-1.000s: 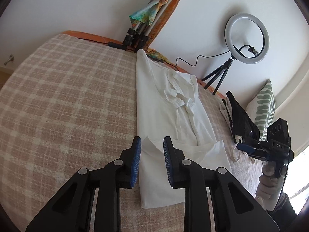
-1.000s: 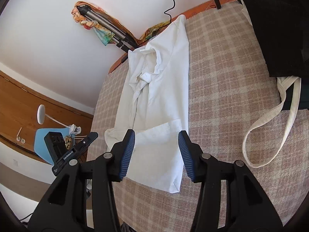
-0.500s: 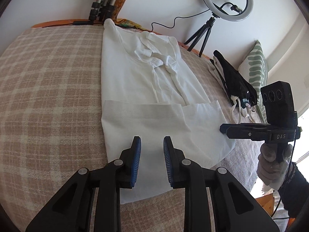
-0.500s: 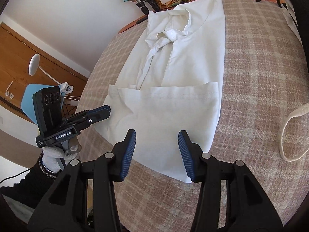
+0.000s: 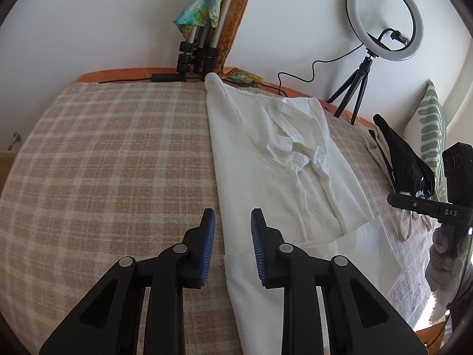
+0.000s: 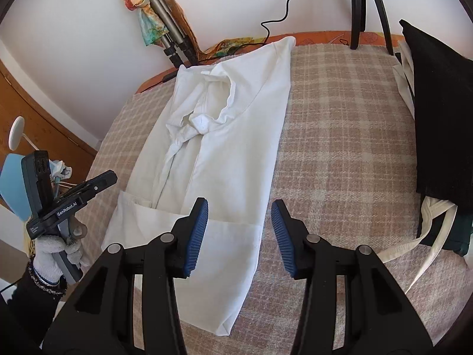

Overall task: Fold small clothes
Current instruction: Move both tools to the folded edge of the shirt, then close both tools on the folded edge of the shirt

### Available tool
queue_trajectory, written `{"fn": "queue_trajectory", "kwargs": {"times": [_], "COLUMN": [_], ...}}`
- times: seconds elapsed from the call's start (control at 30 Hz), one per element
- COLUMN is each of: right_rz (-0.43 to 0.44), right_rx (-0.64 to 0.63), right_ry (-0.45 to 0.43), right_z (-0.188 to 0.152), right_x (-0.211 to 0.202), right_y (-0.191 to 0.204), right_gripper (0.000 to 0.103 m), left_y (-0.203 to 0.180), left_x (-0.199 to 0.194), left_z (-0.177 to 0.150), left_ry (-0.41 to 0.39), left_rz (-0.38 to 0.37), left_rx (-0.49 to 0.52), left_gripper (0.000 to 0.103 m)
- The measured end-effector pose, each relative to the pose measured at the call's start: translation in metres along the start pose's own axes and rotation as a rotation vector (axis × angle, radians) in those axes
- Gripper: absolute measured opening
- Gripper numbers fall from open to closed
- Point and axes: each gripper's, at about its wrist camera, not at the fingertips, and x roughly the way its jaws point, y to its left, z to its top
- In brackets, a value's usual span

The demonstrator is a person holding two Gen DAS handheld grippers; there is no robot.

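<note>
A white shirt [image 5: 283, 171] lies flat on the plaid blanket [image 5: 112, 159], sides folded in to a long strip, its near end folded up over itself. It also shows in the right wrist view [image 6: 230, 136]. My left gripper [image 5: 232, 233] is open and empty, above the shirt's left edge near the folded end. My right gripper [image 6: 239, 224] is open and empty, above the shirt's right edge by the folded end. Each gripper also shows from the other side: the right one [image 5: 419, 204] and the left one [image 6: 85, 189].
A black garment [image 6: 437, 112] with a white strap [image 6: 425, 236] lies right of the shirt. A ring light on a tripod [image 5: 384, 23], folded tripods [image 5: 198, 44] and a cable stand at the far edge by the wall. A striped pillow [image 5: 428, 130] is far right.
Both grippers have pulled back and tilted up from over the folded end; they now sit over the shirt's two side edges. The shirt has not moved.
</note>
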Motion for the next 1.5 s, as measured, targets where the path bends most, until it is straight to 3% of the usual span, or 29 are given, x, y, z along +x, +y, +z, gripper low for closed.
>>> {"fn": "queue_trajectory", "kwargs": {"times": [0.17, 0.5, 0.93, 1.33, 1.43, 1.5], "right_rz": [0.004, 0.054, 0.075, 0.127, 0.116, 0.115], "right_rx": [0.019, 0.127, 0.135, 0.150, 0.120, 0.101], "right_ry": [0.004, 0.003, -0.007, -0.041, -0.042, -0.028], "right_z": [0.034, 0.093, 0.150, 0.183, 0.186, 0.187], "right_x": [0.010, 0.057, 0.111, 0.140, 0.144, 0.147], "right_y": [-0.020, -0.059, -0.075, -0.084, -0.077, -0.072], "right_gripper": [0.047, 0.047, 0.047, 0.047, 0.047, 0.040], "left_y": [0.011, 0.021, 0.024, 0.045, 0.044, 0.038], "left_x": [0.017, 0.086, 0.155, 0.171, 0.172, 0.176], "left_z": [0.033, 0.080, 0.136, 0.160, 0.160, 0.163], "left_ry": [-0.016, 0.031, 0.029, 0.022, 0.019, 0.023], "left_rz": [0.012, -0.008, 0.043, -0.040, -0.047, -0.052], "left_rx": [0.000, 0.023, 0.085, -0.023, -0.001, 0.024], "left_gripper": [0.024, 0.024, 0.024, 0.024, 0.018, 0.008]}}
